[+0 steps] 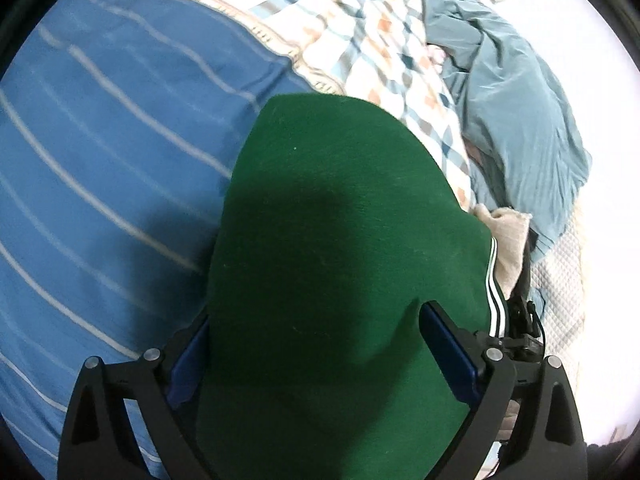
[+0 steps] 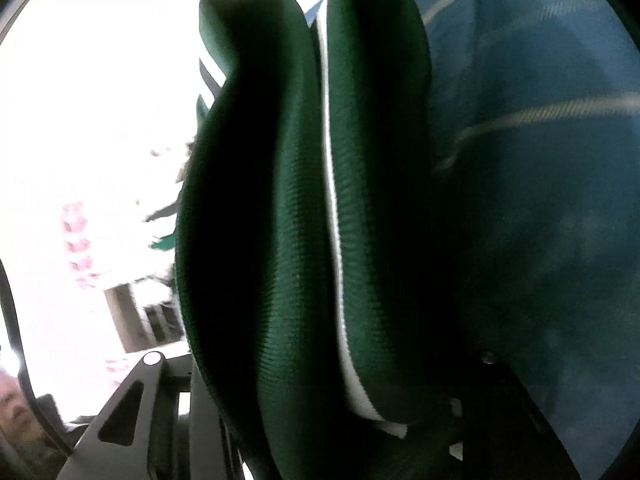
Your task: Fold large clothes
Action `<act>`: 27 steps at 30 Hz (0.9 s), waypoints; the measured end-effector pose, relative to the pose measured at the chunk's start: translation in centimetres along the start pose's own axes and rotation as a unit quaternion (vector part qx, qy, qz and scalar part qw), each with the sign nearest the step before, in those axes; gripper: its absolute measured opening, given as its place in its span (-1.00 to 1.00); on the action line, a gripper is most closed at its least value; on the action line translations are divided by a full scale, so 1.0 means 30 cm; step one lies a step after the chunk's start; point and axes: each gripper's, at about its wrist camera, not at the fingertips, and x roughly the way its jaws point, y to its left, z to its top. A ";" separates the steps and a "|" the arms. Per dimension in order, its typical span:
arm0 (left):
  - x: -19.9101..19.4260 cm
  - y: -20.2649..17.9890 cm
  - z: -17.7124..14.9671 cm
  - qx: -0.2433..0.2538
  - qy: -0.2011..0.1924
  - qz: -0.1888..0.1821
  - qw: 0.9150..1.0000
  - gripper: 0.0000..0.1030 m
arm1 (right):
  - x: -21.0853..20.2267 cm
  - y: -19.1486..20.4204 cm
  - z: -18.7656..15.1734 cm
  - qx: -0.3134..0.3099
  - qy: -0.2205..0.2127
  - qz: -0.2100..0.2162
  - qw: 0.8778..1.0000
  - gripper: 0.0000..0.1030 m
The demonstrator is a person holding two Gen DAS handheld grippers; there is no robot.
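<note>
A large dark green garment [image 1: 336, 240] with white and black side stripes [image 1: 493, 292] hangs folded over my left gripper [image 1: 320, 344], above the blue striped bedsheet [image 1: 100, 140]. The cloth fills the space between the blue-padded fingers [image 1: 448, 348], which stand wide apart around it. In the right wrist view the same green garment [image 2: 280, 220] shows as two thick folds with a white stripe [image 2: 334, 200] between them. My right gripper [image 2: 316, 420] is shut on these folds; its fingertips are hidden by the cloth.
A checked blanket [image 1: 360, 40] lies at the far side of the bed. A grey-blue garment [image 1: 512, 112] is piled to the right, with a beige cloth [image 1: 508, 240] beside it. The other gripper's black frame [image 1: 524, 320] shows at the right.
</note>
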 end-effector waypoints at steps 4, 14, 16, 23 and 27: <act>0.014 0.024 0.014 0.036 0.020 0.016 0.999 0.89 | -0.002 -0.006 -0.069 0.031 -0.013 0.025 0.999 -0.13; 0.039 0.013 0.032 0.077 0.041 -0.010 0.996 0.90 | 0.056 -0.083 -0.022 0.014 -0.014 -0.100 0.995 0.20; 0.015 0.019 0.047 0.072 0.040 -0.023 0.996 0.90 | -0.007 -0.074 -0.049 0.021 -0.027 -0.085 0.996 -0.02; -0.126 0.032 0.175 0.084 0.033 -0.053 0.995 0.90 | -0.004 0.140 -0.120 0.004 -0.070 -0.063 0.996 -0.15; -0.239 0.040 0.328 0.090 0.023 -0.067 0.993 0.90 | 0.036 0.279 -0.125 -0.009 -0.091 -0.054 0.994 -0.15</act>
